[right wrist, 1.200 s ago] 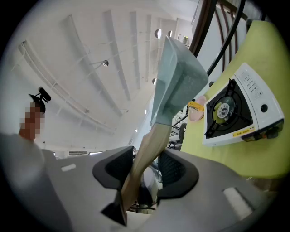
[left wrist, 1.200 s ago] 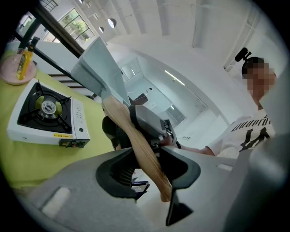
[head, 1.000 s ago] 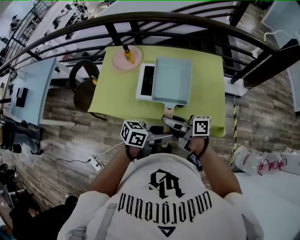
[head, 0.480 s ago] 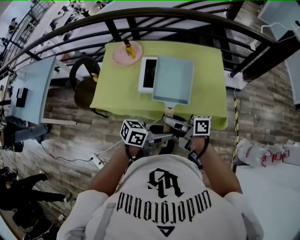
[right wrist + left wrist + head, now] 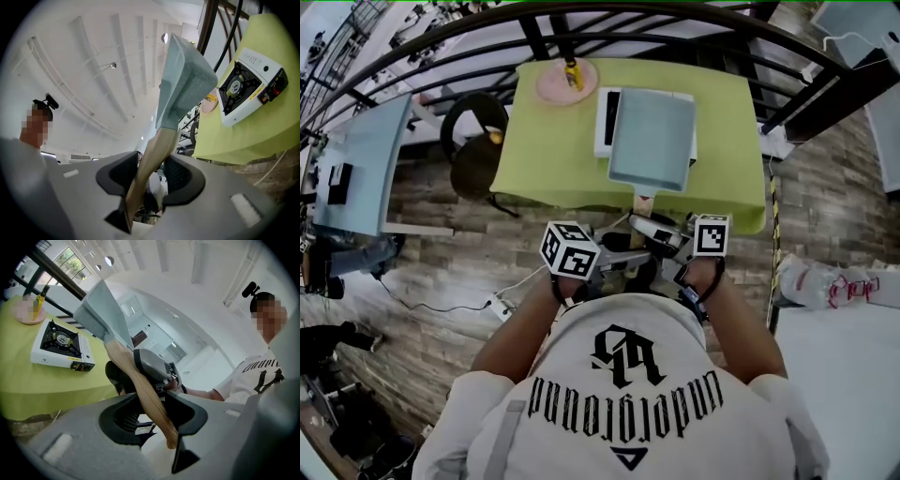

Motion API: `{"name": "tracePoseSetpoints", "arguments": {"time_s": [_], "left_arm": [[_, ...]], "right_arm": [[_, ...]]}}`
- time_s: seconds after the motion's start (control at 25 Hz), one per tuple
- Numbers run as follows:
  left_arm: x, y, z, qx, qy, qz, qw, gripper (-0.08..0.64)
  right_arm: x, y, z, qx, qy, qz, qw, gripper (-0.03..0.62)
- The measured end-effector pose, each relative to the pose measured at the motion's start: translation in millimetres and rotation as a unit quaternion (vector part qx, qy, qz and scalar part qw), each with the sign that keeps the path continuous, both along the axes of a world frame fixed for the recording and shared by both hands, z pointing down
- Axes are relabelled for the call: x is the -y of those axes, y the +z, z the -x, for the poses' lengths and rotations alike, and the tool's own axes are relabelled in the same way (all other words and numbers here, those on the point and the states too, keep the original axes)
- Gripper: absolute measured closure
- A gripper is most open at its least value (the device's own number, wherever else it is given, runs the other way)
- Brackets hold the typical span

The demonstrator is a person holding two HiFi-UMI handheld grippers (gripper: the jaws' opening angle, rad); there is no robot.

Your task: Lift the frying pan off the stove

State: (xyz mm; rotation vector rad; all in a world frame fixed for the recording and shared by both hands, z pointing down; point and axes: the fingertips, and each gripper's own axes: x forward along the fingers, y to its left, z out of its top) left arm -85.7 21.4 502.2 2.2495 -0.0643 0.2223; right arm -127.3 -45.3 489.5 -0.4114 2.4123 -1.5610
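The square grey-blue frying pan [image 5: 652,139] hangs in the air over the green table, and in the head view it overlaps the white single-burner stove [image 5: 605,112]. Its wooden handle [image 5: 644,200] runs back to both grippers. My left gripper [image 5: 628,260] and right gripper [image 5: 661,232] are both shut on that handle. In the left gripper view the pan [image 5: 101,310] rises clear of the stove [image 5: 61,345], with the handle [image 5: 140,385] across my left gripper [image 5: 154,404]. The right gripper view shows the pan [image 5: 185,79], its handle [image 5: 150,159] in my right gripper [image 5: 150,176], and the bare stove [image 5: 251,84].
A pink plate [image 5: 565,82] with a yellow bottle sits at the green table's [image 5: 544,159] far left corner. A black chair [image 5: 473,155] stands left of it and a curved black railing [image 5: 675,19] runs behind. A power strip [image 5: 499,305] lies on the wooden floor.
Both grippers have carried the pan level across the table. In the head view the pan now covers more of the stove, and the table has slid toward the top of the frame.
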Motion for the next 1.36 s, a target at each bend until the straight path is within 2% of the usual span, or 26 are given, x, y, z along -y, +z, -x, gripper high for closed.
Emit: {"name": "tracePoseSetpoints", "arguments": {"time_s": [0.64, 0.96, 1.16, 1.36], "left_arm": [[-76, -1, 93, -0.01, 0.033, -0.014, 0.9993, 0.379], [-105, 1, 120, -0.017, 0.037, -0.012, 0.9991, 0.379], [-123, 0, 132, -0.022, 0.039, -0.012, 0.9989, 0.379], [-136, 0, 141, -0.023, 0.041, -0.013, 0.9988, 0.377]], "right_arm": [[-73, 0, 89, -0.018, 0.032, -0.009, 0.999, 0.423], [-103, -5, 120, -0.005, 0.029, -0.01, 1.0, 0.423], [-120, 1, 129, -0.028, 0.036, -0.006, 0.999, 0.423], [-135, -6, 142, -0.006, 0.029, -0.012, 0.999, 0.423]]}}
